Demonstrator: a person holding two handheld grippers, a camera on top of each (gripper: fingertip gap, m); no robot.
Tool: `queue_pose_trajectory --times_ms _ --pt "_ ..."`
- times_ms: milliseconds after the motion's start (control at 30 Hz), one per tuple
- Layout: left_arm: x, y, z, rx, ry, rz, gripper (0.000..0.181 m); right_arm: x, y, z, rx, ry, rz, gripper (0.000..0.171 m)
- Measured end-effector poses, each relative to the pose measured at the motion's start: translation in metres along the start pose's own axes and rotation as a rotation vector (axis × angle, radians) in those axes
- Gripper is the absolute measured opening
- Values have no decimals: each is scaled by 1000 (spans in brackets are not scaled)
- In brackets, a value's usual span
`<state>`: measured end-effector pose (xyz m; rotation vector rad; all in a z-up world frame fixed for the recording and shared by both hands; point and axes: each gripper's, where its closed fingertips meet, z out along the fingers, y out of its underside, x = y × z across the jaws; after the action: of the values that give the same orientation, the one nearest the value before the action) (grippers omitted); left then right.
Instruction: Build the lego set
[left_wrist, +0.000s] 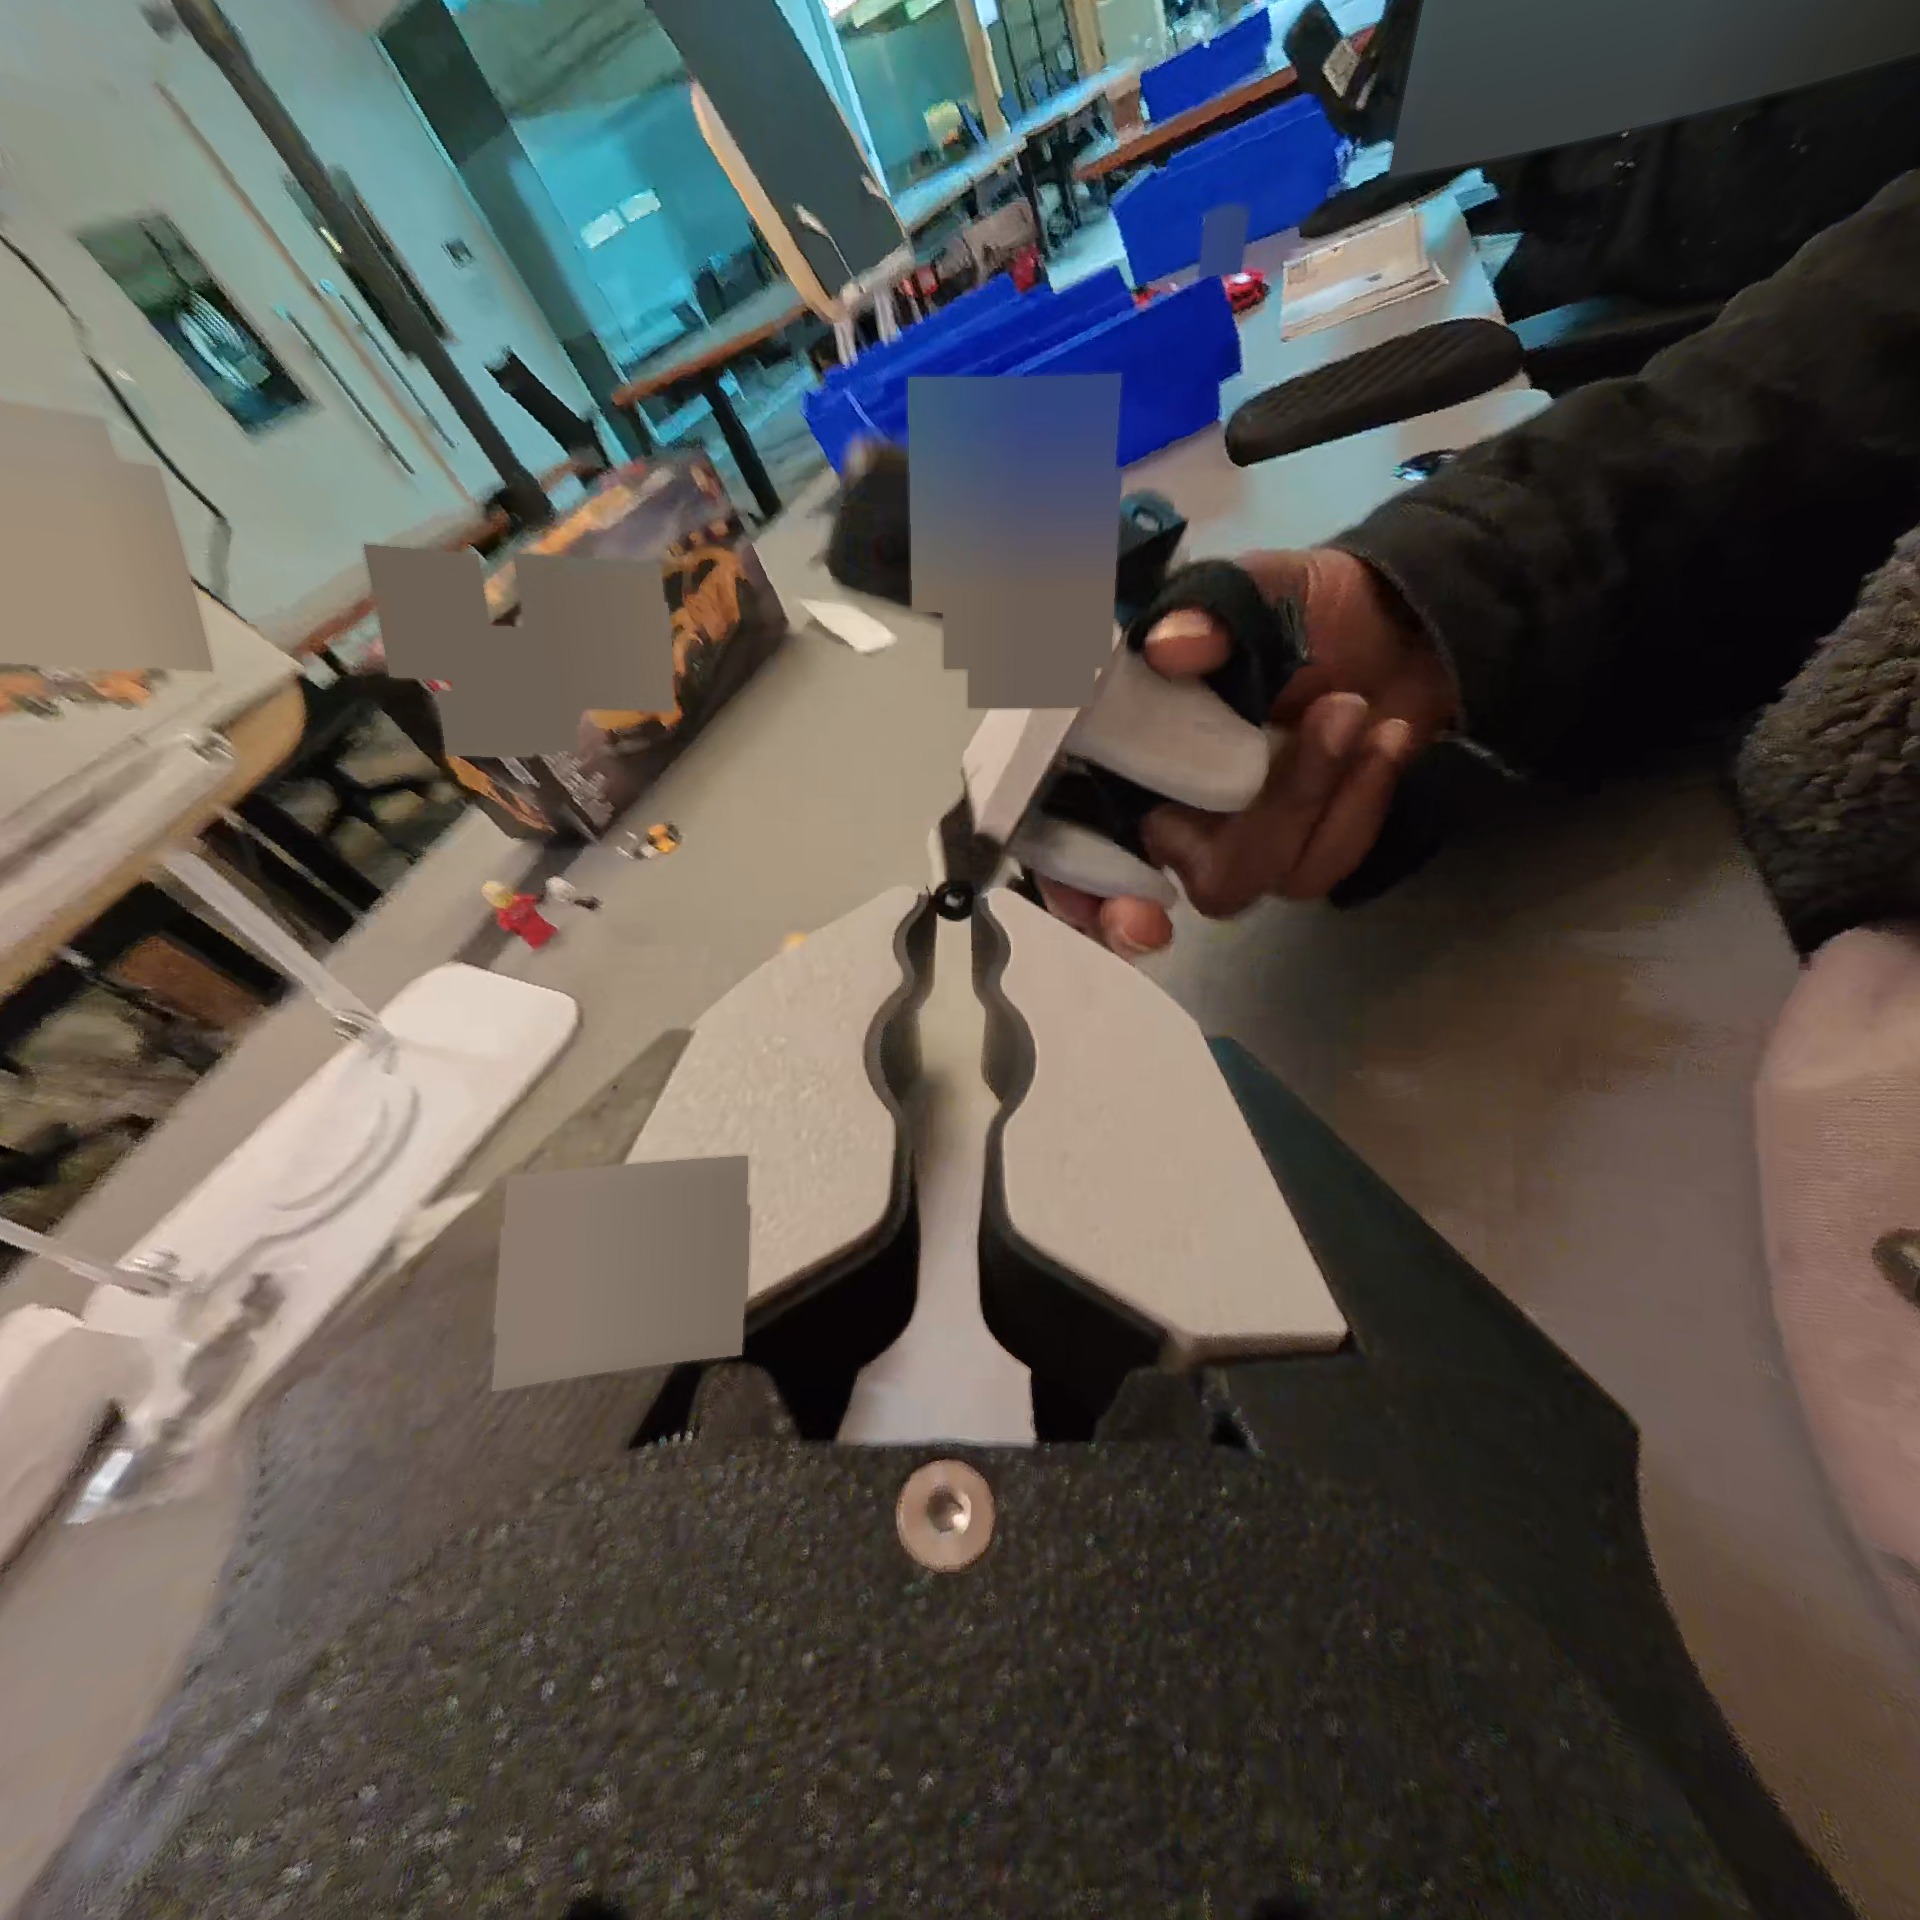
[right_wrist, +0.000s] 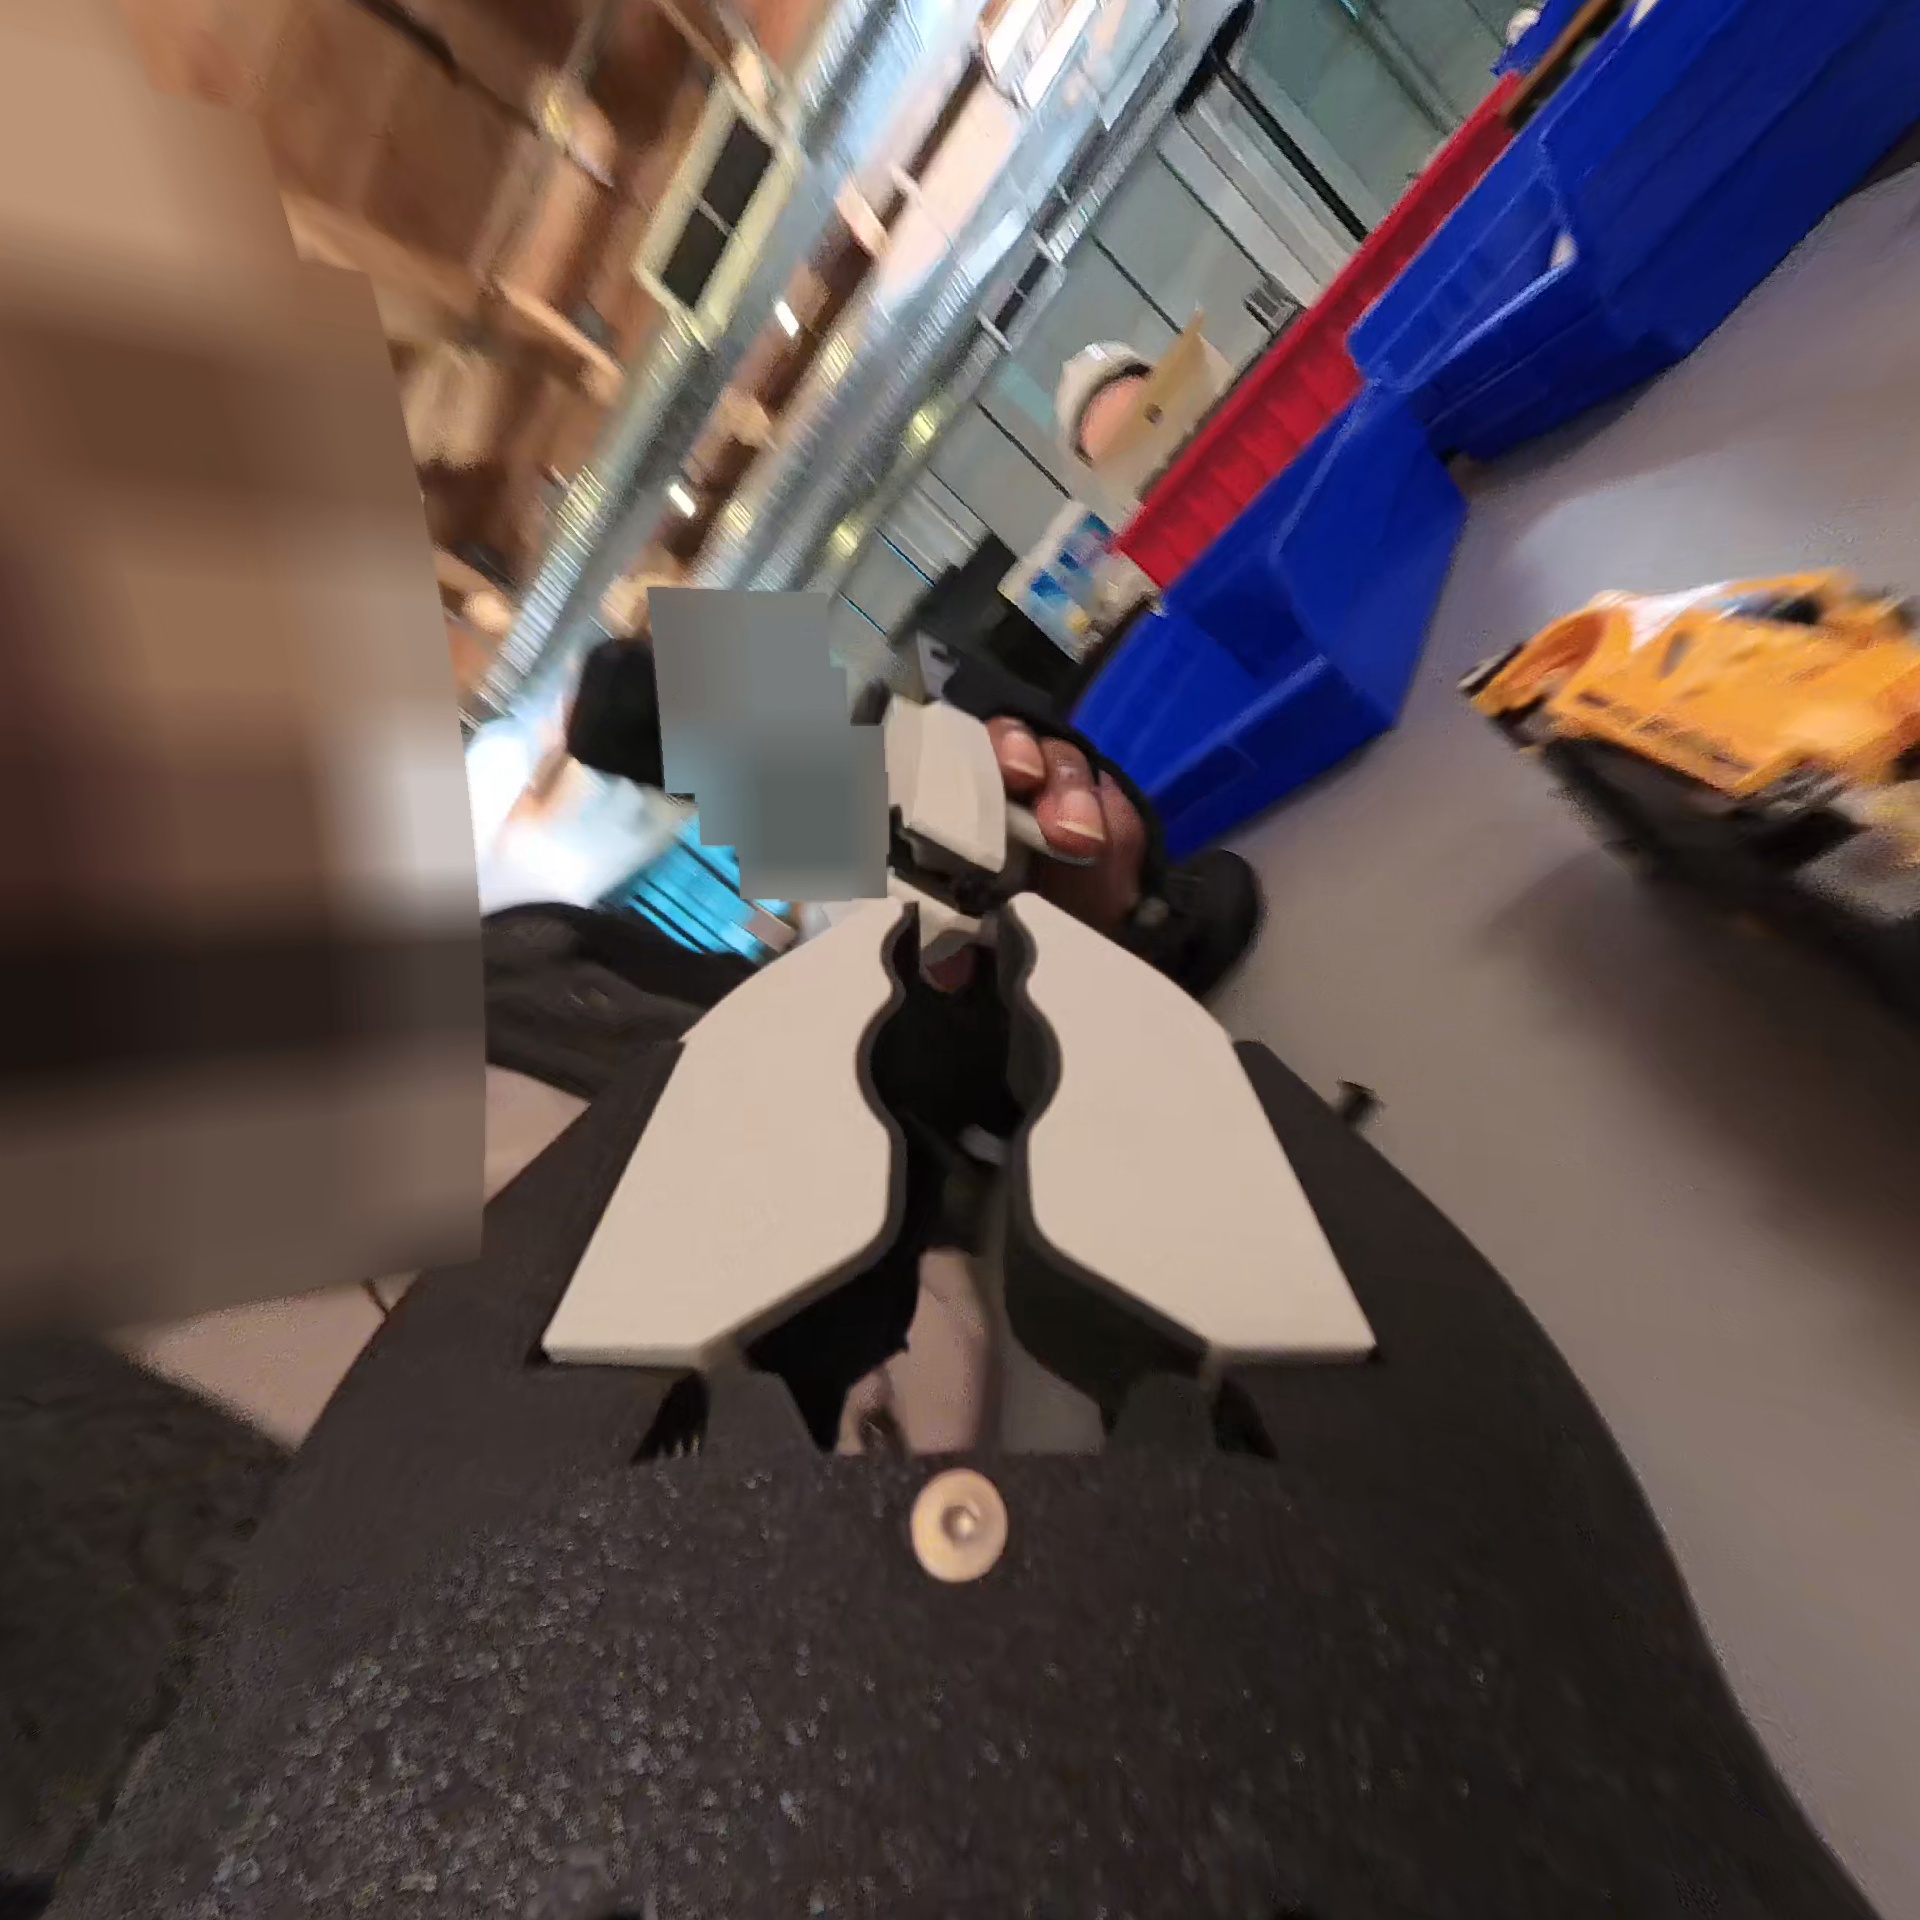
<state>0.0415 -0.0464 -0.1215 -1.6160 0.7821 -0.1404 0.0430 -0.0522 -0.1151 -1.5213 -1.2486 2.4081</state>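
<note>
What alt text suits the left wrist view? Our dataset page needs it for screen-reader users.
The left gripper pinches a small black ring piece at its fingertips above a grey table, tip to tip with the right gripper held in a hand. A red minifigure lies behind.

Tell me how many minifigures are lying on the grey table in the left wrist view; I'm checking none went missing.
1 for sure: a red minifigure left of the left gripper. A small white and dark piece beside it is too blurred to identify; others may be hidden.
</note>
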Motion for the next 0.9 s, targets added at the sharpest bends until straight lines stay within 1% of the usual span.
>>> queue_pose_trajectory --times_ms 100,167,233,300,400,467,500,633,900 --pt "13 28 6 -201 179 -155 6 13 3 -22 -181 195 -288 18" --pt "27 46 9 -325 293 -226 7 22 4 -39 -296 300 -440 19" --pt "39 61 14 -433 365 -260 6 25 13 -53 -410 336 -515 18" --pt "49 72 19 -527 419 -264 6 32 35 -63 -557 359 -566 19" --pt "62 81 27 -613 486 -272 6 48 69 -69 -735 399 -682 22" --pt "67 87 33 -661 509 -276 6 57 81 -69 -823 445 -735 26" --pt "68 90 35 -678 512 -275 6 61 81 -69 -842 476 -759 27" --pt "70 95 39 -719 520 -284 6 66 83 -67 -864 496 -782 25" --pt "73 99 41 -751 516 -259 7 77 95 -62 -983 477 -869 23"
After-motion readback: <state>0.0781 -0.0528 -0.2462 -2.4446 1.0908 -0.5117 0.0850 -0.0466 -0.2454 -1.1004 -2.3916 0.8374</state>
